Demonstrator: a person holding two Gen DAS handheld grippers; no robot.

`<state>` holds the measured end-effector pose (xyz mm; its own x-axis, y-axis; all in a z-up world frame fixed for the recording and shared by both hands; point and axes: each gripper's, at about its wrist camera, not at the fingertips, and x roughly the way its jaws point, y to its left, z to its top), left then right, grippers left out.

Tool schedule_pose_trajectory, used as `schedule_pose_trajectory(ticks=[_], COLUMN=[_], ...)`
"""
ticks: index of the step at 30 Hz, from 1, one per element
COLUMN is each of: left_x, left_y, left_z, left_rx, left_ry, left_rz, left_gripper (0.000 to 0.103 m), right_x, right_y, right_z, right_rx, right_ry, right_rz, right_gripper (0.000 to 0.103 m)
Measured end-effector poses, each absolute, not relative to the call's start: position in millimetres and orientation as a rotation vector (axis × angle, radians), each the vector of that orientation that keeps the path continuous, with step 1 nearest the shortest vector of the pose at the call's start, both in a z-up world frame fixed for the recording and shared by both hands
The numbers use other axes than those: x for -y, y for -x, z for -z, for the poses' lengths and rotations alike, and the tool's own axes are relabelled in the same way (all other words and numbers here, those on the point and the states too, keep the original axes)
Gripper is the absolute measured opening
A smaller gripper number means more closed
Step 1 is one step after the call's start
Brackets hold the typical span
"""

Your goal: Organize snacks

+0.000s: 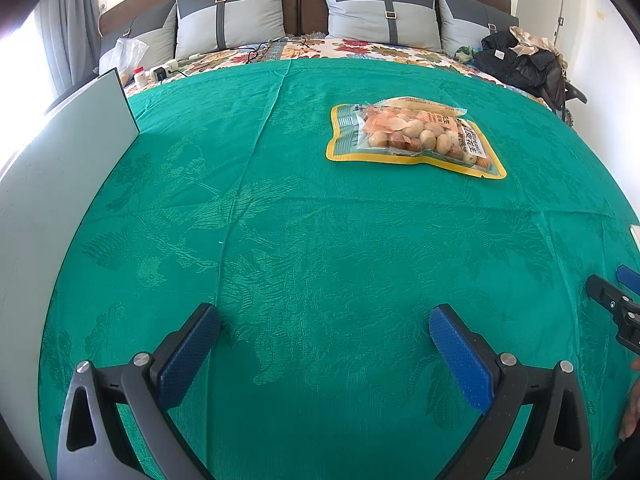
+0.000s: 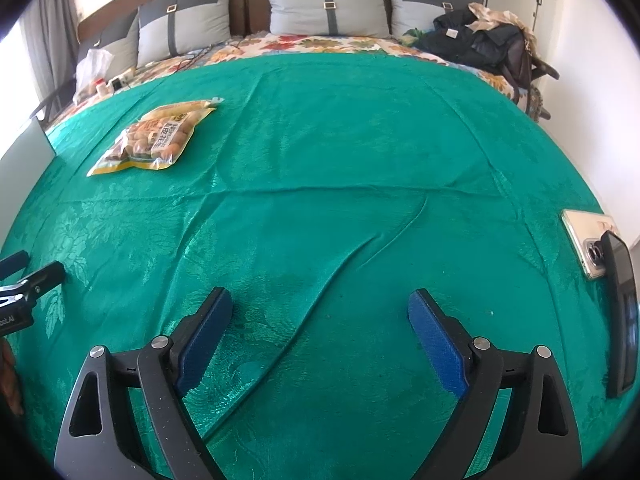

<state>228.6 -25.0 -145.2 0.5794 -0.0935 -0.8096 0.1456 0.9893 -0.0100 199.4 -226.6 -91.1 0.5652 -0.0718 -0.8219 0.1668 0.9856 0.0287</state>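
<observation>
A bed is seen covered by a teal green woven cloth with a leaf pattern point(image 1: 320, 240), on which a yellow-edged clear plastic bag of shelled peanuts point(image 1: 416, 138) is laid flat, well ahead of both grippers and apart from them. Black Chinese characters are printed on a white label on the bag, but they are too small to be read with confidence. A narrow pale yellow snack packet point(image 1: 424, 105) is laid touching the bag's far edge. The left gripper point(image 1: 325, 334), black with blue textured pads, is held wide open over bare cloth, and nothing is gripped. The right gripper point(image 2: 320, 320) is likewise spread wide with only creased cloth between its fingers. A white phone with a camera ring point(image 2: 586, 240) is seen at the right edge, beside a dark phone point(image 2: 622, 316).
</observation>
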Motion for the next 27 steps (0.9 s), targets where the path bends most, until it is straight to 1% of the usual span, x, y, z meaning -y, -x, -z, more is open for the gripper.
schedule_pose_trajectory(ticks=[27], left_x=[24.8], left_y=[-228.3], left_z=[145.4], left_rx=[-0.942], left_ry=[-0.059], left_rz=[0.140], left_gripper=[0.103], right_x=[226.6], right_y=[-198.8], right_z=[91.4], right_rx=[-0.961], right_ry=[-0.107], right_rz=[0.140], right_gripper=[0.095])
